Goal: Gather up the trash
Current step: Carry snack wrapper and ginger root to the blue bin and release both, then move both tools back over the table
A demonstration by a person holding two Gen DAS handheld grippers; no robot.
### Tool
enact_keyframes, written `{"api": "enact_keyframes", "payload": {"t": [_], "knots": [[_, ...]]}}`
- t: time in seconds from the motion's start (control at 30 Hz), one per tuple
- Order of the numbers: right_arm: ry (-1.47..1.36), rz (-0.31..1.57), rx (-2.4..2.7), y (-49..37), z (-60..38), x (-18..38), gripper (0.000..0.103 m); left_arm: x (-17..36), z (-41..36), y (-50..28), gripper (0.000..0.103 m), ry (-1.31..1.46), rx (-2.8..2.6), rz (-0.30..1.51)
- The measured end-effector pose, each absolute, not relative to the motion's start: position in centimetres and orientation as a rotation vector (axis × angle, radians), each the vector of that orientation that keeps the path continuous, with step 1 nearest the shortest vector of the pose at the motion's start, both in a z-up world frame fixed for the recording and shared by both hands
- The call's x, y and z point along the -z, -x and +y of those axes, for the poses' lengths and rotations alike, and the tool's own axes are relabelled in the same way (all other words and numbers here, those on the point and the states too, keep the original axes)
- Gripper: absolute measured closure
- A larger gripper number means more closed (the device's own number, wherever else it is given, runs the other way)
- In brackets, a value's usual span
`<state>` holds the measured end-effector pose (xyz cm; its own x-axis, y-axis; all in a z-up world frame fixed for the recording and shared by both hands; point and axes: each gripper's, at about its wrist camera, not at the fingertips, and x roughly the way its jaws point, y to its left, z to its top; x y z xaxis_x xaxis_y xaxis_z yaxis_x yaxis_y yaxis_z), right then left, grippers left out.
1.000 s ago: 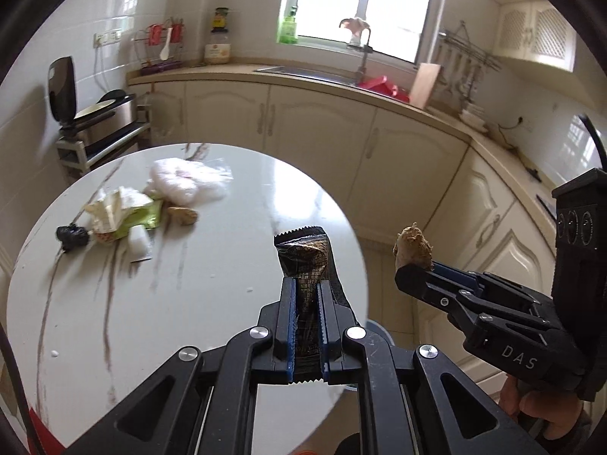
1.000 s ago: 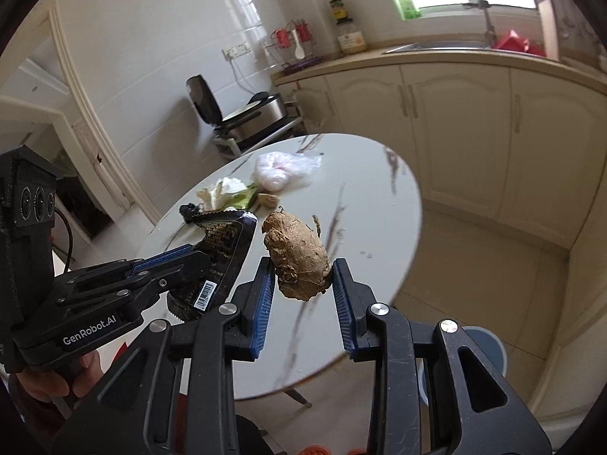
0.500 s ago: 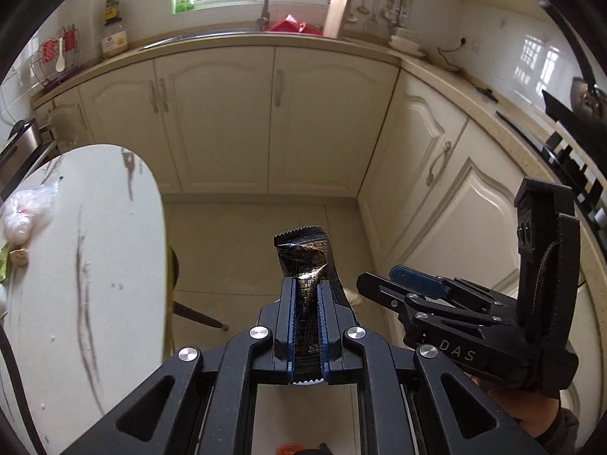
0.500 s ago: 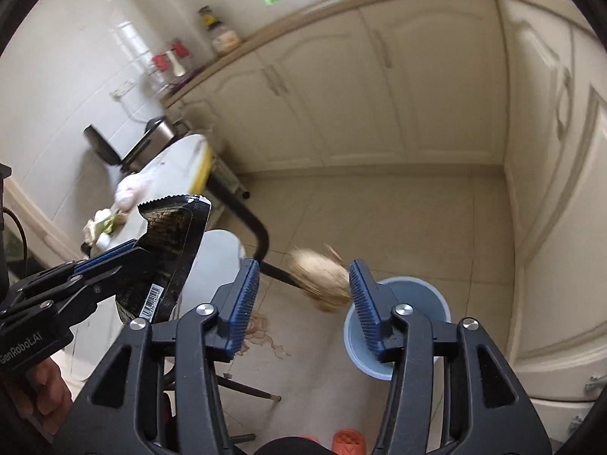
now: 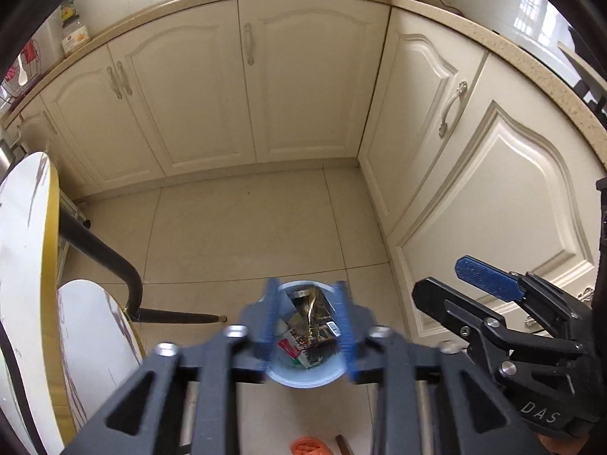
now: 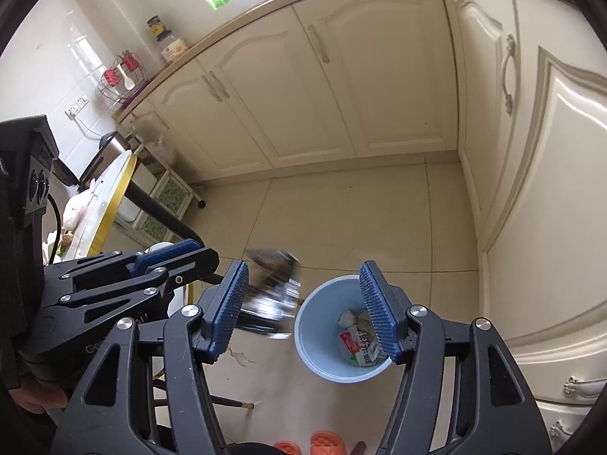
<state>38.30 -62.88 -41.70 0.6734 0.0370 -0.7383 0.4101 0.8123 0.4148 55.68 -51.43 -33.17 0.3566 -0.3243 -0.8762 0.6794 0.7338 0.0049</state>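
Currently I am looking down over the cream cabinets point(image 5: 303, 87) and tiled floor point(image 5: 242, 227) from both wrists. Only the right wrist view is showing the counter jar point(image 6: 169, 40) and the red utensil rack point(image 6: 121, 76); only the left wrist view is showing the round table point(image 5: 26, 265) edge-on at close range. The blue trash bin point(image 6: 303, 337) is standing on the floor below both grippers, with a red-and-white packet point(image 6: 358, 345) lying inside.

The left gripper point(image 5: 305, 318) is pointing steeply down over the bin, its jaws spread wide and blurred by motion, gripping nothing. The dark foil wrapper point(image 5: 313, 316) is showing between them, over the bin mouth; in the right wrist view the same wrapper point(image 6: 271, 295) is appearing as a blur in the air just beside the bin's rim, touching neither gripper.

The right gripper point(image 6: 303, 303) is also tilting downward, jaws spread wide and empty, its right finger overlapping the bin's rim in the picture.
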Motion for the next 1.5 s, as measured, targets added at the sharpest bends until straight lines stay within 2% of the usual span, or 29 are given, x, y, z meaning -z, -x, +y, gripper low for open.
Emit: {"api": "enact_keyframes", "payload": {"t": [0.03,0.1,0.2,0.47,0.67,0.77,0.8,0.97,1.17,1.3,1.5], "knots": [[-0.602,0.812,0.229,-37.7,-63.1,41.7,0.045,33.0,-51.1,-55.5,0.051,-0.403,0.653,0.996],[-0.604,0.803,0.226,-37.1,-63.1,41.4,0.043,32.4,-50.6,-55.0,0.049,-0.387,0.648,0.970],[-0.590,0.789,0.218,-36.4,-62.8,40.5,0.043,31.0,-49.3,-54.0,0.038,-0.383,0.616,0.938],[-0.501,0.690,0.181,-33.8,-58.5,34.0,0.038,25.0,-43.7,-47.9,0.020,-0.357,0.527,0.770],[-0.413,0.607,0.133,-32.2,-52.7,28.3,0.024,20.6,-36.8,-42.2,0.007,-0.283,0.453,0.636],[-0.366,0.585,0.112,-32.0,-49.4,26.1,0.010,19.4,-32.8,-39.2,0.002,-0.253,0.411,0.577],[-0.353,0.574,0.094,-32.0,-48.3,25.4,0.007,19.2,-31.3,-38.1,0.001,-0.239,0.399,0.562],[-0.269,0.575,0.016,-33.7,-42.3,23.3,0.004,18.8,-24.6,-34.6,0.001,-0.187,0.343,0.556],[-0.201,0.607,-0.061,-36.8,-35.9,22.8,0.004,17.7,-15.8,-33.1,0.001,-0.110,0.250,0.560],[-0.160,0.655,-0.094,-40.2,-32.7,23.7,0.004,18.3,-11.5,-34.1,0.001,-0.079,0.165,0.585],[-0.095,0.772,-0.126,-46.3,-29.4,26.6,0.004,20.2,-7.0,-39.7,0.001,-0.055,0.073,0.680]]}}
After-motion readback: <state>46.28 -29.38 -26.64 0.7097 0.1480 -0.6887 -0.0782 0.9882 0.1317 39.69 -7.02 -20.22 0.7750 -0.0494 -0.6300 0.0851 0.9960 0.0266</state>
